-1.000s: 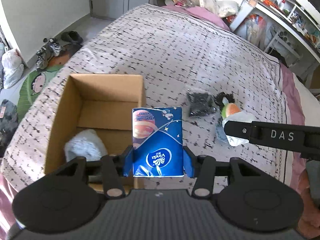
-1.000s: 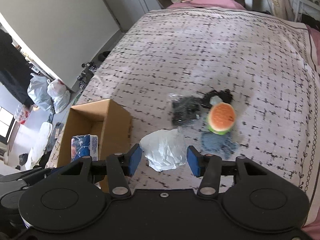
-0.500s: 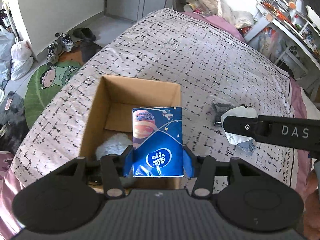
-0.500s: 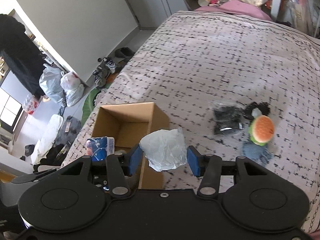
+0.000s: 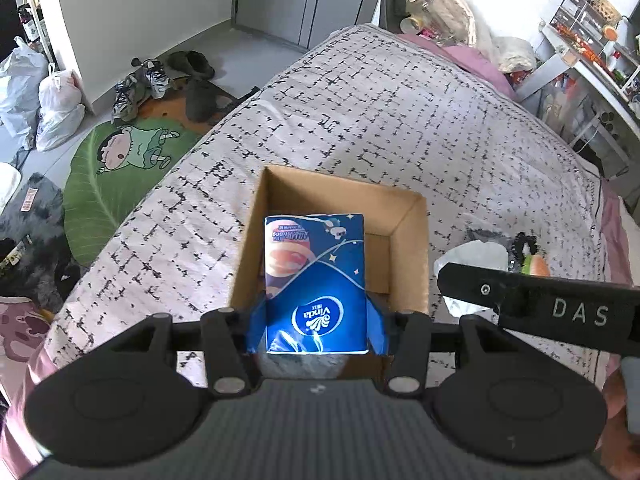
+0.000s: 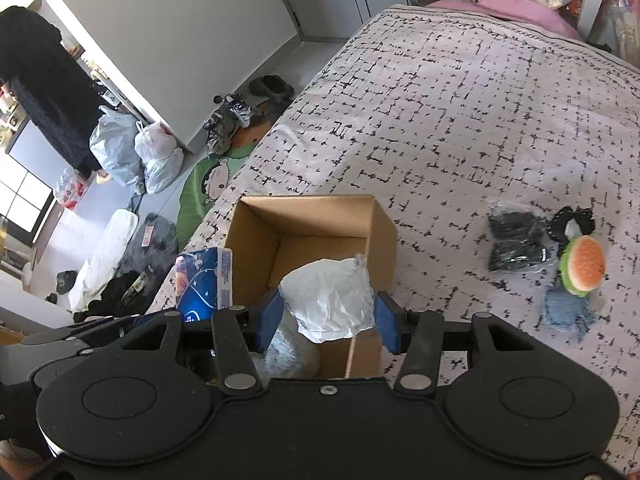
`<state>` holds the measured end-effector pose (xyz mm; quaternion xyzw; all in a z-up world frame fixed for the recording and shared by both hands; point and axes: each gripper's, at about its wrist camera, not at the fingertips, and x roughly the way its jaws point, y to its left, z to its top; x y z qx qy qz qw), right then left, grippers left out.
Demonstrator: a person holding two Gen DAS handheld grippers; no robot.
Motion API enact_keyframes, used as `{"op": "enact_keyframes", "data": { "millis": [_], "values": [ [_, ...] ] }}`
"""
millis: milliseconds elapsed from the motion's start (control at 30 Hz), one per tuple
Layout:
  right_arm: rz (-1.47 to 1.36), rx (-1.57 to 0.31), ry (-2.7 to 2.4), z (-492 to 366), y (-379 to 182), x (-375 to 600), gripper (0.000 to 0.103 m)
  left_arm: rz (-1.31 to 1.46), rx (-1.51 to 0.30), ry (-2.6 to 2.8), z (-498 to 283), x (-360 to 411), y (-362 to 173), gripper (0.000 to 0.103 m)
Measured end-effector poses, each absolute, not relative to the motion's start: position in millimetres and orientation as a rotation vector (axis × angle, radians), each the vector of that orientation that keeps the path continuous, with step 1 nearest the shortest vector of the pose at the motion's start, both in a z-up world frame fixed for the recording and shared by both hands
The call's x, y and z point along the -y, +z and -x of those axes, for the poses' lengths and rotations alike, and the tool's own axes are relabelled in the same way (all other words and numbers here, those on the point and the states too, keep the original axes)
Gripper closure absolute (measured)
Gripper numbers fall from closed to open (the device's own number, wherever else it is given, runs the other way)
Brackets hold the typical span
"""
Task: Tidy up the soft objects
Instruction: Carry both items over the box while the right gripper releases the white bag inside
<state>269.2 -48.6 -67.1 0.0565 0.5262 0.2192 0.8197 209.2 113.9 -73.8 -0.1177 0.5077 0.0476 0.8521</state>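
Now the left gripper [image 5: 316,330] clamps the Vinda tissue pack [image 5: 315,280] and the right gripper [image 6: 328,322] clamps a white plastic packet [image 6: 330,300], both over the cardboard box [image 6: 382,224]; lower each inside before releasing.

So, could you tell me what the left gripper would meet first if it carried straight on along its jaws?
Most likely the open cardboard box: the left gripper, holding the tissue pack, points into it, though depth is unclear.

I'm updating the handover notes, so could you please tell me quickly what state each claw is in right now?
Left claw: closed on the blue rectangular tissue pack.
Right claw: closed on the crumpled white plastic bag.
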Motion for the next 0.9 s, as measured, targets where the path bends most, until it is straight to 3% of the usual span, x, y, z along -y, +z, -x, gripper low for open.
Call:
{"op": "enact_keyframes", "data": {
  "millis": [900],
  "values": [
    [-0.135,-1.261,0.481,-283,-126,19,0.052,0.295,-1.101,0.136,-229,-153,-94,0.054]
  ]
}}
